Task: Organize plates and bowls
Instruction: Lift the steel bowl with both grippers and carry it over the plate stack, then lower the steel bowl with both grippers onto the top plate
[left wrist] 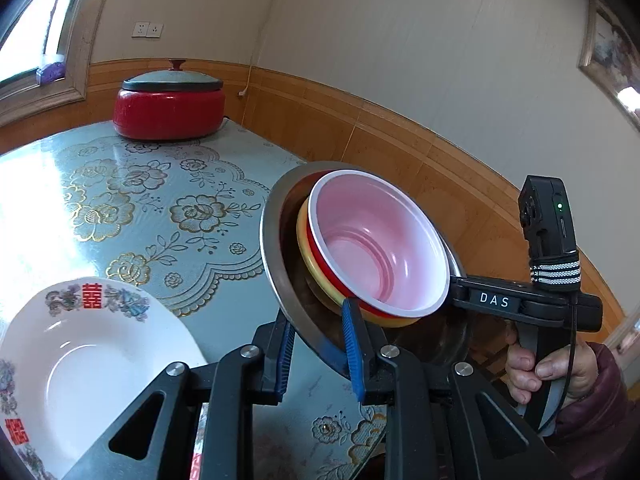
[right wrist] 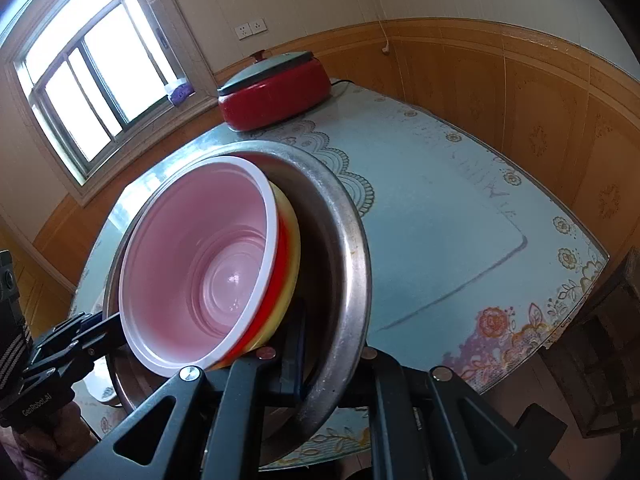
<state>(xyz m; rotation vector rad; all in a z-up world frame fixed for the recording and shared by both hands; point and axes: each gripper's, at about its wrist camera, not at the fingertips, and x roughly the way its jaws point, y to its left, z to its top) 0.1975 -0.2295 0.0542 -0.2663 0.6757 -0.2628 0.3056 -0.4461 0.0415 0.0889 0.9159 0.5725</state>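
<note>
Between both claws — steel basin (left wrist: 276, 256)

Sitting inside the steel basin (left wrist: 280, 280): three nested bowls, seemingly, pink-lined bowl (left wrist: 376, 240) topmost. Lying beside the basin: one white plate (left wrist: 92, 364). Standing beyond it: one red lidded cooker (left wrist: 168, 108). Gripping its rim: two grippers.
</note>
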